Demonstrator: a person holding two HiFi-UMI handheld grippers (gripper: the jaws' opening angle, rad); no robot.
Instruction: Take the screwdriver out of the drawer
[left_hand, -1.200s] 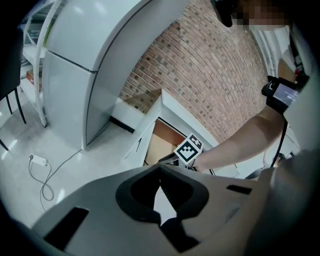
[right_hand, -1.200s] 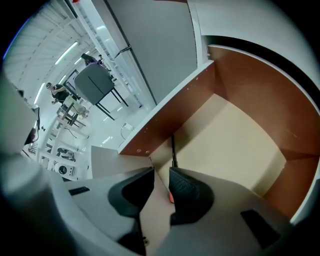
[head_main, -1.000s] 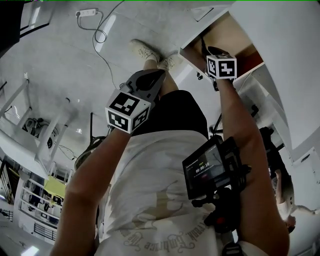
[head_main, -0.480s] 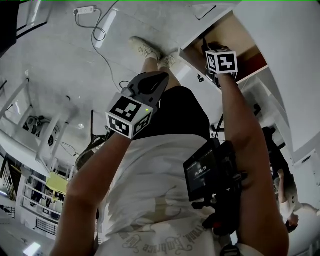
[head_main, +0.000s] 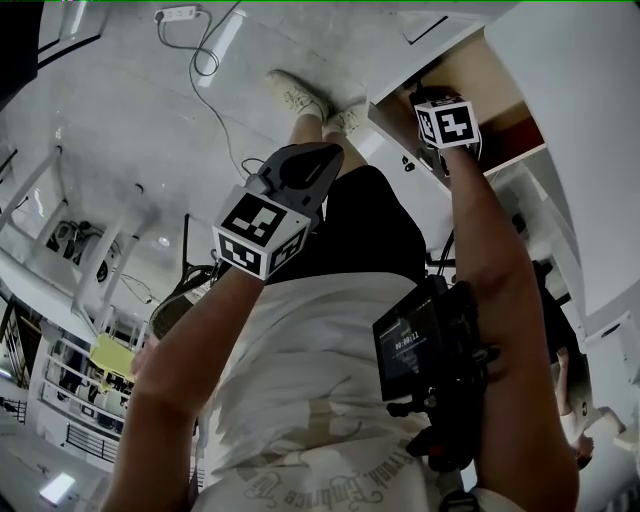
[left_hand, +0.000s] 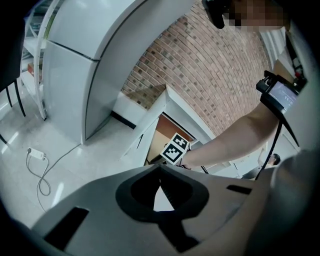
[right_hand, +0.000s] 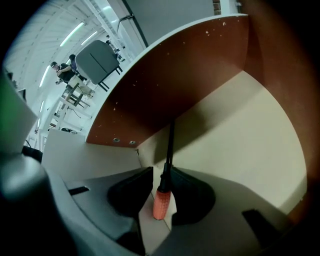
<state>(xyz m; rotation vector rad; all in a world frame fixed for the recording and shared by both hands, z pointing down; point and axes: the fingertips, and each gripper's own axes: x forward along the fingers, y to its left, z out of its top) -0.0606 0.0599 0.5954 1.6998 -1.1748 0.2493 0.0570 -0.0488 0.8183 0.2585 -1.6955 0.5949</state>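
Down inside the drawer (head_main: 515, 135) the right gripper (right_hand: 162, 189) has hardly shifted over the last second. Its jaws are drawn in narrow on the screwdriver (right_hand: 162, 200), pinching where black collar meets orange handle, so I judge the grasp made and the lift-out not begun, the tool still within the drawer. The left gripper (left_hand: 160, 172) has risen only slightly and hangs outside, jaws together on nothing. From the head view the marker cube (head_main: 447, 122) and forearm cover the tool, and its shaft runs into shadow at the back corner — whether it has left the drawer floor is unclear.
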